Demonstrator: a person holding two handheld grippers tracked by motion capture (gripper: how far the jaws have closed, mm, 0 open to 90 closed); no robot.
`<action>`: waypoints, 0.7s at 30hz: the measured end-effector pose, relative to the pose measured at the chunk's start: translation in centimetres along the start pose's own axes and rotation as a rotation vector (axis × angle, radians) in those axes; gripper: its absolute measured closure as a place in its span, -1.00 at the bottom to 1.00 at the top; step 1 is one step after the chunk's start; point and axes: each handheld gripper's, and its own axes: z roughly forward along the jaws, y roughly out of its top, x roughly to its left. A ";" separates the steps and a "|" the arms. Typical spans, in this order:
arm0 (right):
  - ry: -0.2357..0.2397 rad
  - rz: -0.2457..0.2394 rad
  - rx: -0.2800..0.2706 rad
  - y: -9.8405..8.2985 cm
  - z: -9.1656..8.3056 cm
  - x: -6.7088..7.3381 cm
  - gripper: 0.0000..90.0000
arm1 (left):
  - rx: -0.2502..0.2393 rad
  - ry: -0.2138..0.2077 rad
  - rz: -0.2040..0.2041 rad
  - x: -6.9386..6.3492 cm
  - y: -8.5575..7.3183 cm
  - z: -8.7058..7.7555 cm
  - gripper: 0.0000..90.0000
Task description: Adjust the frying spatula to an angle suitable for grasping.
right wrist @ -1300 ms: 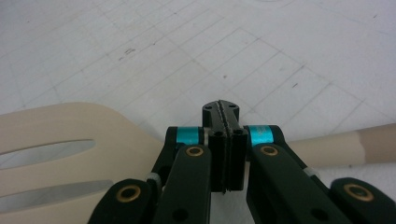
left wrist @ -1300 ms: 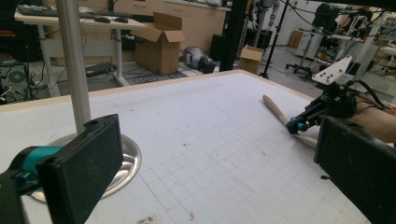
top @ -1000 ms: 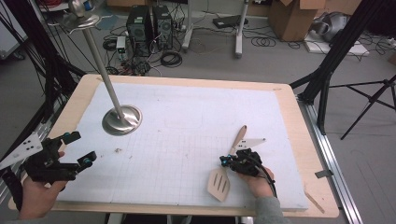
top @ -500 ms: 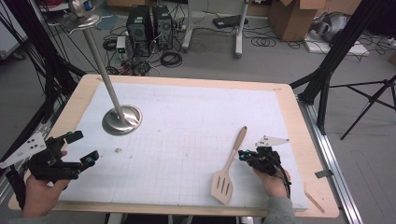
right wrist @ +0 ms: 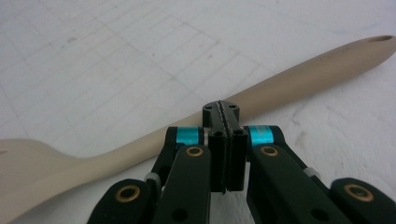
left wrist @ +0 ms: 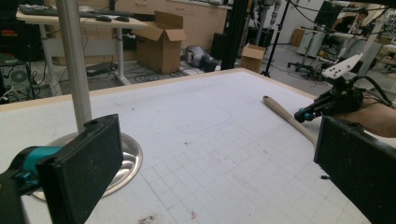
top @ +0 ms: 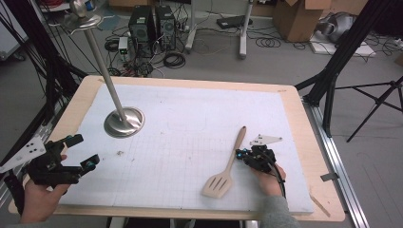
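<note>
Shifted spatula [top: 227, 165] just beyond right gripper's [top: 243, 153] closed jaws.

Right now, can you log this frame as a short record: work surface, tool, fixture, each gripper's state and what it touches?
surface: white gridded mat on a wooden table
tool: wooden slotted spatula, flat on the mat, handle pointing away from the person
fixture: metal stand, round base near the mat's far left
left gripper: open, nothing between the jaws, at the near left edge
right gripper: shut, empty, tips against the spatula handle's side
</note>
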 end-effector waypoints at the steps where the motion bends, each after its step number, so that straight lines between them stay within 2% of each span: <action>1: 0.001 -0.003 0.001 0.1 0.1 0.0 1.00 | -0.001 0.001 0.002 -0.1 0.0 -0.1 -0.96; 8: 0.022 -0.013 -0.005 0.6 0.8 -0.3 1.00 | 0.005 0.009 0.003 -0.1 -0.1 -0.4 -0.96; 21: 0.014 -0.027 -0.013 2.1 2.9 0.4 1.00 | 0.009 0.029 0.000 -0.1 -0.4 -1.1 -0.96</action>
